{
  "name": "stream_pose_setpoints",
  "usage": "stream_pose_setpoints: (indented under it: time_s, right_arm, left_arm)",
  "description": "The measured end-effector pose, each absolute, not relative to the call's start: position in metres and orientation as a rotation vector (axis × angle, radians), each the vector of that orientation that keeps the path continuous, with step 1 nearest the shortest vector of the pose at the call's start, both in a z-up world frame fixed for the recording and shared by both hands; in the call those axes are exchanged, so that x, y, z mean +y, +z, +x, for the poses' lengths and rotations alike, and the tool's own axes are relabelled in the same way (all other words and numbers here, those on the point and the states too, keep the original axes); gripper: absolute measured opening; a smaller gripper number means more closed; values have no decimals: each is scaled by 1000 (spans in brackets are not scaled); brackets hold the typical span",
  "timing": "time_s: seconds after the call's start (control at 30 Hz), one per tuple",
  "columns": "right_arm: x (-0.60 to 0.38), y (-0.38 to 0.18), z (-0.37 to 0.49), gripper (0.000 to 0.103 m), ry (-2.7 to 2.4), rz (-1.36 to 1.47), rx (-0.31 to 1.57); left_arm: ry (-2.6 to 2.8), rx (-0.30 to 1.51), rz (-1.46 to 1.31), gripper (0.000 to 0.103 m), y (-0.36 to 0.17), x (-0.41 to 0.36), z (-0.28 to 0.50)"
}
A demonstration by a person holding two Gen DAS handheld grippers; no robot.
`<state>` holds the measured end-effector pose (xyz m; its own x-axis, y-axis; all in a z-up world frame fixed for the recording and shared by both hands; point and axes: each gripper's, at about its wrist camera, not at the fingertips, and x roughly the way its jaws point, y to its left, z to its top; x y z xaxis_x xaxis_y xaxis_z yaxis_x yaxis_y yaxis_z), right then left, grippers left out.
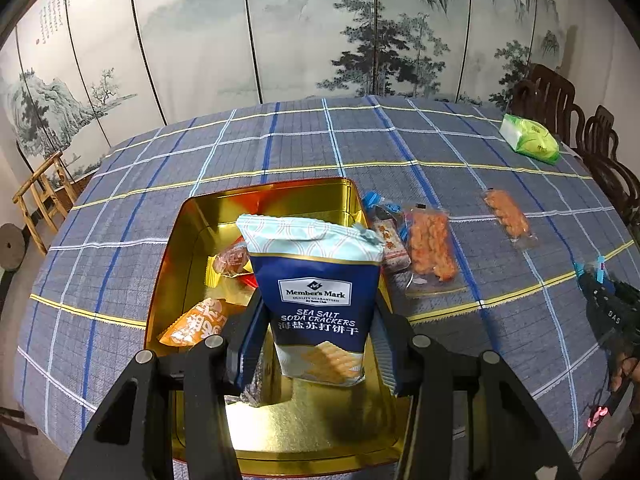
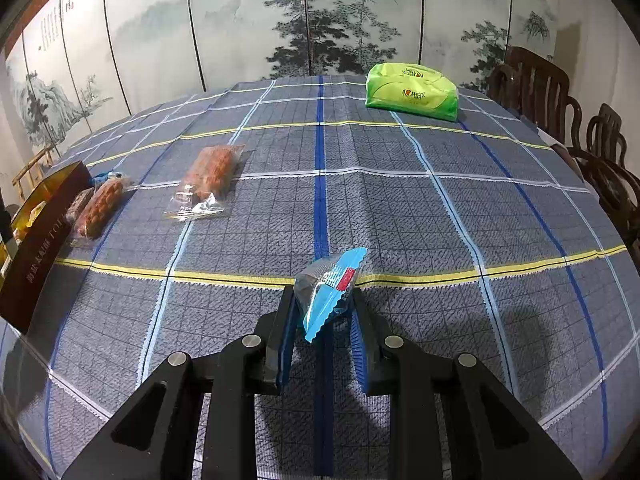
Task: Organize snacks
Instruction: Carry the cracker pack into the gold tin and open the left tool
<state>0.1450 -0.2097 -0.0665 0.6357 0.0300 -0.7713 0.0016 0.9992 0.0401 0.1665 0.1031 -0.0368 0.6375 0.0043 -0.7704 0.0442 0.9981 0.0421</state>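
Where "Member's Mark" shows, cracker bag (image 1: pixel 320 300) reads "SEA SALT SODA CRACKERS".

Open cloth (image 2: pixel 400 208) is seen centre and right in the right wrist view; a wide clear lane is left there up to the green tissue pack (image 2: pixel 412 86) at the far edge. The left side is blocked by two clear-wrapped orange snacks (image 2: pixel 210 174) (image 2: pixel 98 208) and the tin's dark wall (image 2: pixel 38 246).

In the left wrist view, the gold tin (image 1: pixel 188 220) is partly filled: the far-left and near-left corners are taken by small packets (image 1: pixel 230 260) (image 1: pixel 196 322), and the middle by the upright cracker bag (image 1: pixel 316 296) held betw. the left gripper (image 1: pixel 316 344) fingers. Bare tin floor is left at the near end. Just right of the tin, approach is crowded by more packets (image 1: pixel 432 248).
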Motion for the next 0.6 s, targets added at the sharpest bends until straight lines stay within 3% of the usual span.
stream_pose_setpoints:
  time_s: [0.6]
  right_arm:
    - [-208,-66,146,25,16,34,882]
  left_arm:
    - [8,894,89,45,-45,103,168]
